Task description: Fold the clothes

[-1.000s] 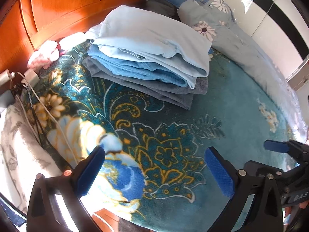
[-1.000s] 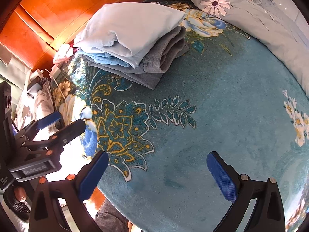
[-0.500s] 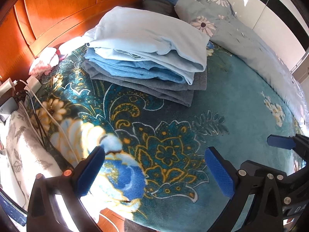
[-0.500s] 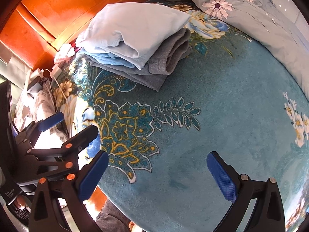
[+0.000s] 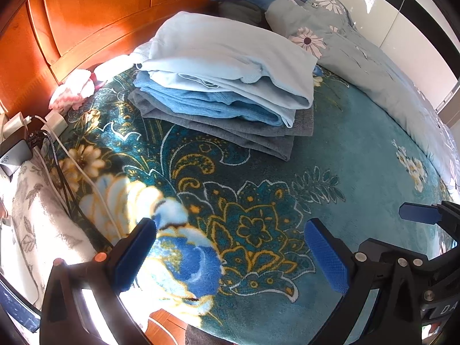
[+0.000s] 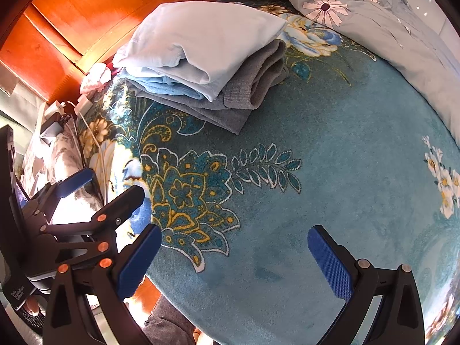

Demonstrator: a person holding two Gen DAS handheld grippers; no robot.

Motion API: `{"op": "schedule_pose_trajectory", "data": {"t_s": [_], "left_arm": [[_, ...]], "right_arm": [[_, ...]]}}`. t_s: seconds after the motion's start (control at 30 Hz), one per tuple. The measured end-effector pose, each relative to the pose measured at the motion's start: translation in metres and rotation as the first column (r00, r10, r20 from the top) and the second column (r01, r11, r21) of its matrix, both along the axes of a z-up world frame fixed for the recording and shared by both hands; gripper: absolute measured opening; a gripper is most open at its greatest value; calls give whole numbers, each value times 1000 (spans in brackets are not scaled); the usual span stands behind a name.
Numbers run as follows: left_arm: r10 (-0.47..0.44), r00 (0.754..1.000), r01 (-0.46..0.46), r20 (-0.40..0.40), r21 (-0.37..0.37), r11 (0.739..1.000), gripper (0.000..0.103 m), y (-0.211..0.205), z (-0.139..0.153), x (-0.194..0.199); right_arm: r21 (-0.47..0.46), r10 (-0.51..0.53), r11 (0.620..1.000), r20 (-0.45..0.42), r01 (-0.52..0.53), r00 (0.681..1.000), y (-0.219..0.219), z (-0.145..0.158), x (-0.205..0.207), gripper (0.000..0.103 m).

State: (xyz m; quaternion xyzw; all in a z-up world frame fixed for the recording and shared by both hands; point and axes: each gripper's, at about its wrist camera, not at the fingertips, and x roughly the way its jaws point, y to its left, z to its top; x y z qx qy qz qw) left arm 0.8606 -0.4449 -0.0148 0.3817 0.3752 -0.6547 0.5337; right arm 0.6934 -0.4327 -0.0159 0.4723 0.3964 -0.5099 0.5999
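Teal floral plush blanket (image 5: 330, 155) covers the bed, bare beneath both tools. Ahead of them, toward the orange wooden headboard (image 5: 95, 14), sits the folded clothes stack (image 5: 227, 86): pale blue on top, mid-blue between, grey at the bottom. Compared with a second ago the stack looks slightly nearer and is undisturbed. The left hand-held gripper (image 5: 230, 254) and right hand-held gripper (image 6: 234, 260) both hang released and empty, so folding seems finished, or another garment is needed.
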Motion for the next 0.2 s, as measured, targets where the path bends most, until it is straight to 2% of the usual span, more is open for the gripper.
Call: {"op": "schedule_pose_trajectory", "data": {"t_s": [0.2], "left_arm": [[-14,1000,14,26,-4,1000,103,-2,-1,-3]], "right_arm": [[8,-2,1000,-6,2,1000,0,-2,-1,103]]}}
